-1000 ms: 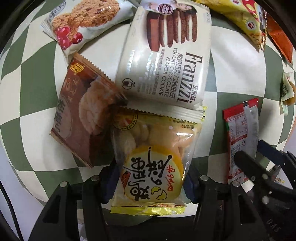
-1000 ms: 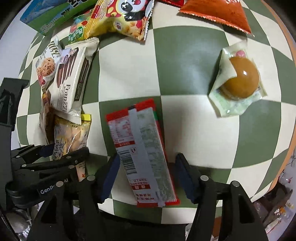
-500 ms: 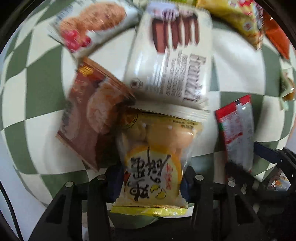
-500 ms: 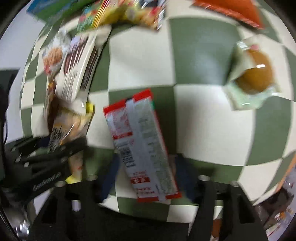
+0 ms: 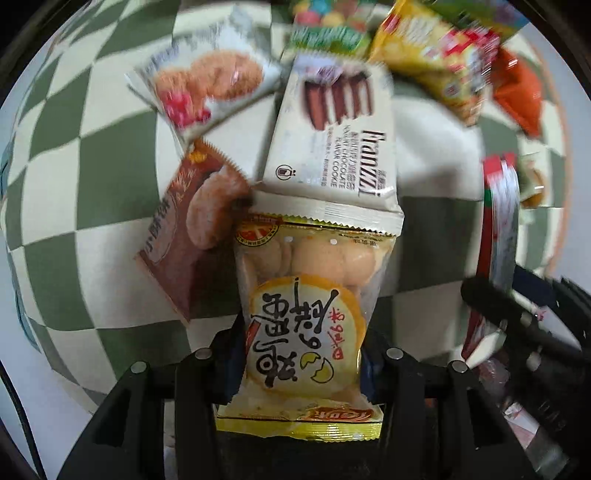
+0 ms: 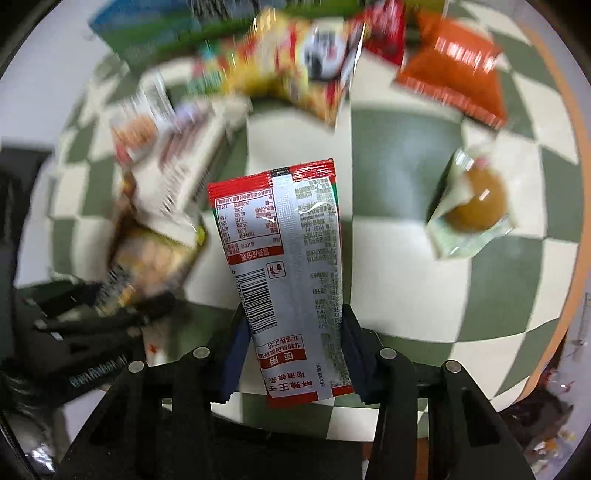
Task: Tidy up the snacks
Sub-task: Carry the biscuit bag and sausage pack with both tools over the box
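Note:
My left gripper (image 5: 301,354) is shut on a clear yellow egg-biscuit packet (image 5: 306,314) and holds it above the checked cloth. Just beyond it lie a white Franzzi cookie pack (image 5: 332,144) and a brown pastry pack (image 5: 192,229). My right gripper (image 6: 295,354) is shut on a red and silver spicy-strip packet (image 6: 288,266), lifted off the cloth with its back label facing me. That red packet also shows at the right of the left wrist view (image 5: 498,221). The left gripper shows at the lower left of the right wrist view (image 6: 92,325).
A cranberry oat cookie pack (image 5: 207,88), a yellow chip bag (image 6: 295,62), an orange packet (image 6: 454,77) and a wrapped brown bun (image 6: 472,210) lie on the green and white checked cloth (image 6: 399,155). A blue-green box (image 6: 147,29) sits at the far edge.
Both grippers have closed on their packets and lifted them off the cloth. The table looks farther away in both views.

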`<state>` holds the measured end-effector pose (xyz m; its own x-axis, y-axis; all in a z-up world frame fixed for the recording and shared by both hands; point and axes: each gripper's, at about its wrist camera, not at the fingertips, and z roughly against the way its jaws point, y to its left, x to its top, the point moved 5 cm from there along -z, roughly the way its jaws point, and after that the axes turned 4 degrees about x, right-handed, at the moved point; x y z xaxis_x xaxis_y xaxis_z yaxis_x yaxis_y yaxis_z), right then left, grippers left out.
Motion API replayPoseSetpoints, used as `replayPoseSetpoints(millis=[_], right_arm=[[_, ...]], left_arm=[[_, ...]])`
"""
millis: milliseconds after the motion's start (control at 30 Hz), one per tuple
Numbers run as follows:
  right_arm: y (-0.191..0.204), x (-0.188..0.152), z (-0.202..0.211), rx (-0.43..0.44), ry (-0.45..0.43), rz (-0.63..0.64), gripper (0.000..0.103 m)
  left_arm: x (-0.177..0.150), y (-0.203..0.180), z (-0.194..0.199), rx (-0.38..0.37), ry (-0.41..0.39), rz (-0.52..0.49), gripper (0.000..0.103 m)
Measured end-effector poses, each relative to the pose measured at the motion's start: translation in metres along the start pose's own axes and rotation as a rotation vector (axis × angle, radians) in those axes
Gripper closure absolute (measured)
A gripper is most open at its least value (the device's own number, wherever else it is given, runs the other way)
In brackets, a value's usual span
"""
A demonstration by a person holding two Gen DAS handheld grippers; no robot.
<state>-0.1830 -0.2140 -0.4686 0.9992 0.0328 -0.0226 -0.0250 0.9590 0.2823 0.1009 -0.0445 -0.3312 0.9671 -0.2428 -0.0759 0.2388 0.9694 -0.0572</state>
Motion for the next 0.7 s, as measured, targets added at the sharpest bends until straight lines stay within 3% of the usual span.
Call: replayPoseSetpoints(millis=[167, 367, 533, 700], right_arm=[[-0.010, 0.036, 0.056, 0.078, -0.078, -0.029, 0.054], [-0.008, 0.120, 0.122, 0.141, -0.191, -0.051, 0.054], [-0.003, 0.187, 0.156, 0.197, -0.266, -0.082, 0.054], [0.003, 0.275, 0.164, 0.167, -0.331, -0.092, 0.054]], left_arm=[[0.015, -0.005, 0.062, -0.053, -0.101, -0.001, 0.058], [0.054, -0.002, 0.141, -0.111, -0.260, 0.030, 0.058], [0.115, 0.016, 0.171, -0.119, -0.352, 0.072, 0.058], [0.188, 0.021, 0.189, -0.072, -0.416, 0.110, 0.057]])
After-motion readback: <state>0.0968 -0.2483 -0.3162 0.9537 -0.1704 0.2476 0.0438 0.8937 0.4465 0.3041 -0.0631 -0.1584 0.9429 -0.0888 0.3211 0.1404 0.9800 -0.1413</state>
